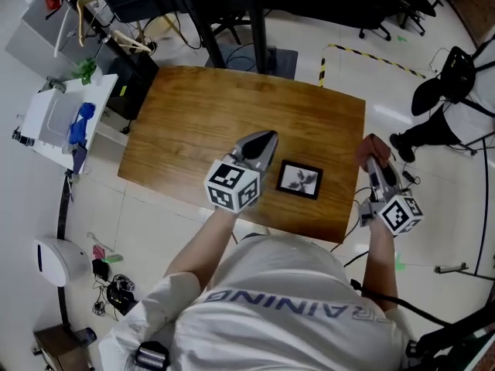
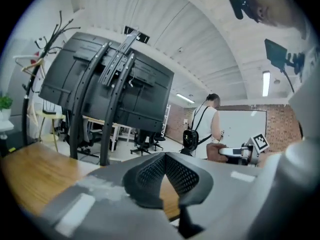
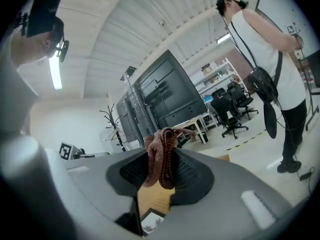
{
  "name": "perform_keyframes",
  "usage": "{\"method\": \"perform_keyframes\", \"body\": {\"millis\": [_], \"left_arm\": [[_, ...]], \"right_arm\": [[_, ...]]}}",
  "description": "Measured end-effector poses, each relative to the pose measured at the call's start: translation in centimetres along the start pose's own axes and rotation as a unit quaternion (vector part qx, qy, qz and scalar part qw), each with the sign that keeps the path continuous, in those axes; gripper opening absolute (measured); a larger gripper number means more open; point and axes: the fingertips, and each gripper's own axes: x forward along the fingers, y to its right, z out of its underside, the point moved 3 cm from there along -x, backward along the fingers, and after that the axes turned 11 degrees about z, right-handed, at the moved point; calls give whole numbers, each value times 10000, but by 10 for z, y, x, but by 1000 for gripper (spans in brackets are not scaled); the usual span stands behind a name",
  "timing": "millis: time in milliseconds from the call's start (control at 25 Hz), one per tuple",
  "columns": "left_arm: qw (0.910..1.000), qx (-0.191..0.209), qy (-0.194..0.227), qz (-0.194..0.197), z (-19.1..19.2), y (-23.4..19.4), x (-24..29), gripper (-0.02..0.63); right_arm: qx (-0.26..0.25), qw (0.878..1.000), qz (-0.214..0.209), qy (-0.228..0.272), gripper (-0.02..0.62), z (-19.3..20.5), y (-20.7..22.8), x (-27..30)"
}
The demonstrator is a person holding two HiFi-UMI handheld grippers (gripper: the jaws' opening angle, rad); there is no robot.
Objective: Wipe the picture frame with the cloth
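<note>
Picture frame (image 1: 299, 180) lies flat on the wooden tabletop (image 1: 193, 122), close to the near edge and over toward the near right corner, with a black border round a pale print. Nothing is touching it. The cloth (image 3: 161, 159), a reddish-brown knit, is bunched up and pinched in the jaws of the right gripper (image 1: 373, 159). One fold hangs down between the jaws and a tuft pokes out above. That gripper is held up by the tabletop's right edge, apart from the frame. The left gripper (image 1: 261, 142) hovers over the tabletop just left of the frame, jaws pressed together with nothing between them. Past the far edge stand a large black panel (image 2: 107, 84) on a stand and office chairs (image 2: 145, 140), and a person (image 2: 205, 129) with a small backpack stands off beyond the right edge
</note>
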Motion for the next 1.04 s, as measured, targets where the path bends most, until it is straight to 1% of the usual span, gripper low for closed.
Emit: {"method": "perform_keyframes", "body": {"millis": [120, 240, 360, 480, 760, 1040], "left_arm": [[9986, 198, 352, -338, -21, -7, -20, 6], [9975, 203, 404, -541, -23, -14, -27, 6], [9967, 180, 485, -618, -26, -16, -31, 6], [9965, 207, 569, -574, -31, -14, -34, 6], [9977, 178, 511, -415, -30, -8, -27, 6], [9988, 89, 462, -118, -28, 4, -18, 6]], "right_arm": [[-283, 9995, -90, 59, 115, -17, -8, -2], [-461, 9988, -146, 107, 115, -24, -11, -4], [-598, 9979, -235, 120, 114, -28, -15, 1], [-657, 9974, -270, 122, 112, -31, -19, 4], [-815, 9962, -283, 150, 110, -40, -22, -1], [-1047, 9941, -267, -34, 109, -36, -23, -7]]}}
